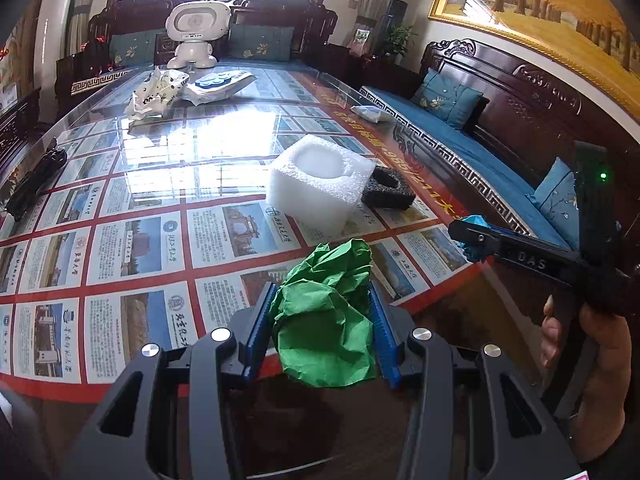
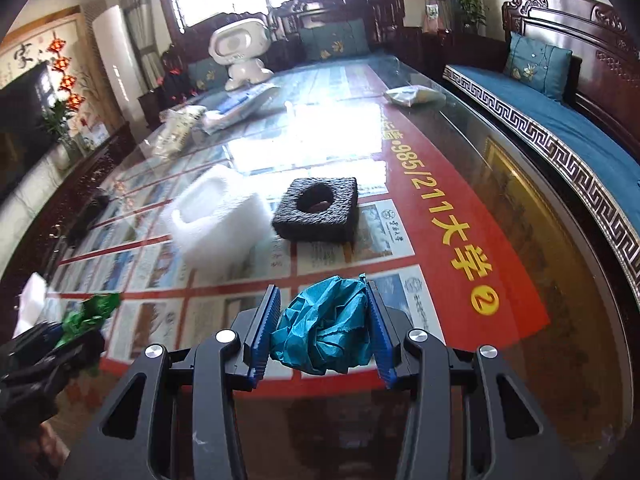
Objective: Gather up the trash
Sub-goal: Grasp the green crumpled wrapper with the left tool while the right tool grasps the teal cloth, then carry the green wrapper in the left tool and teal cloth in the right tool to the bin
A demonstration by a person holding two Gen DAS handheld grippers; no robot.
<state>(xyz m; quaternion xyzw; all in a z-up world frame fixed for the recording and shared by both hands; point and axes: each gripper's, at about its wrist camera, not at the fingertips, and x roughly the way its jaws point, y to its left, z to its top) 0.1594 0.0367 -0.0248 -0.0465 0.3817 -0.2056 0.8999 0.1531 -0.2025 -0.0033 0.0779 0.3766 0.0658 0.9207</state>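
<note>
Each claw is clenched on one scrap, so both can probably go to a bin together. The left gripper (image 1: 322, 312) clamps a crumpled green paper wad (image 1: 326, 320); the right gripper (image 2: 324, 332) clamps a torn, crumpled teal paper wad (image 2: 322, 330). Both wads hang near the white foam block (image 1: 316, 182), on its near side.

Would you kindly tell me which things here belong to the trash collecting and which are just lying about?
Job:
- green paper wad, in left gripper
- teal paper wad, in right gripper
- white foam block
- black foam piece

Lying about:
- white robot toy
- blue cushion
</note>
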